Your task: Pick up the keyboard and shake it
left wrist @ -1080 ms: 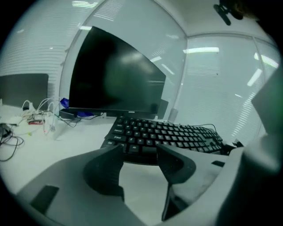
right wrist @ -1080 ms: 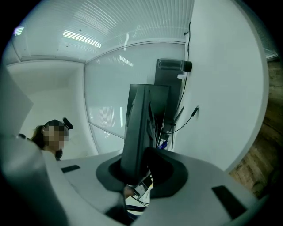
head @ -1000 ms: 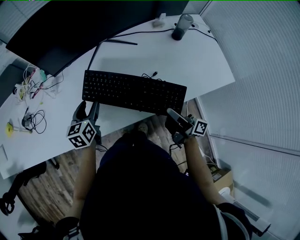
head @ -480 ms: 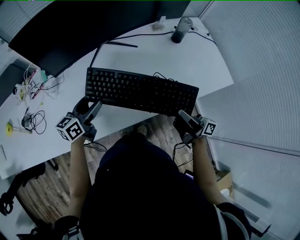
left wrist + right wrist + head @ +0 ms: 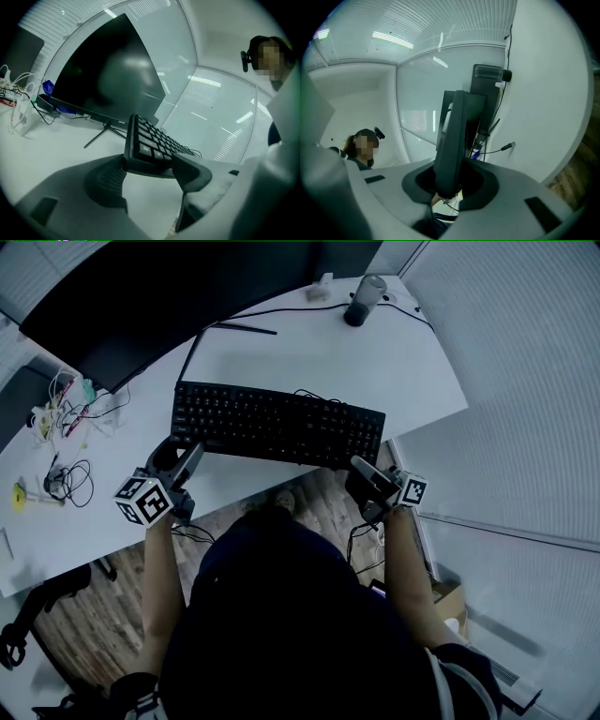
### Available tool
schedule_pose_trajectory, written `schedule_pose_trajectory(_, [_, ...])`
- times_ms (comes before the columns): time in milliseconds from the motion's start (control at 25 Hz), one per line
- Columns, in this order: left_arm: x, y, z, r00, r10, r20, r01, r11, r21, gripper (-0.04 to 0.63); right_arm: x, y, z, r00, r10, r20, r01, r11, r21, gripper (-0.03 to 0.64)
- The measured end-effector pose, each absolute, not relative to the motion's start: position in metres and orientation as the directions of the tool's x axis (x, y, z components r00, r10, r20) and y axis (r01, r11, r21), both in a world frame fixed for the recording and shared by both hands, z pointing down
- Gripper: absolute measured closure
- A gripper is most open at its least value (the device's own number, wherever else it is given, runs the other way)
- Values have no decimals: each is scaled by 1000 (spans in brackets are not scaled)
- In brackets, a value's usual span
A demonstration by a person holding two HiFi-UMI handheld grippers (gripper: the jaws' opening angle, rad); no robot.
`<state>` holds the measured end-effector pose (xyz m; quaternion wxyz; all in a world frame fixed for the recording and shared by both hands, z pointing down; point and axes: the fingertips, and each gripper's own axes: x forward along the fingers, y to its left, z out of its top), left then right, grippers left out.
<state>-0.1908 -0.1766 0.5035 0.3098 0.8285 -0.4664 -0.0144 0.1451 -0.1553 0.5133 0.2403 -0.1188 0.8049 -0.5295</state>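
Observation:
The black keyboard lies across the white desk, its right end past the desk's front edge. My right gripper is shut on that right end; in the right gripper view the keyboard stands edge-on, clamped between the jaws of the right gripper. My left gripper stands open just short of the keyboard's left front corner. In the left gripper view the keyboard's left end shows just beyond the spread tips of the left gripper, seemingly a little above the desk.
A large dark monitor stands behind the keyboard on a thin stand. A grey cylinder sits at the desk's far right. Loose cables and small items lie at the left. Wooden floor lies below the desk's front edge.
The keyboard has shifted to the right, carried by the right gripper. The left gripper's jaws have spread wider and it has drawn slightly left, away from the keyboard's corner.

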Motion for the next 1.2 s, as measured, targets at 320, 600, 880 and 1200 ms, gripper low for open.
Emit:
schedule_pose_trajectory(320, [-182,-170,448,530,-809,254,-817,-406,410,331,149,-164,541,-804,-496,-327,162,347,-924,525])
schedule_pose_trajectory(600, [-174,-174,403,524,-812,257,-842,-449,300,347,140,-168,549,-737,-538,-409,259,334,-906,525])
schedule_pose_trajectory(880, [-180,-175,447,590,-779,212,-766,-458,452,347,159,-172,506,-807,-482,-341,114,439,-891,522])
schedule_pose_trajectory(1200, [-158,-179,513,674,-734,87,-608,-485,629,344,179,-170,450,-887,-437,-151,-138,561,-816,522])
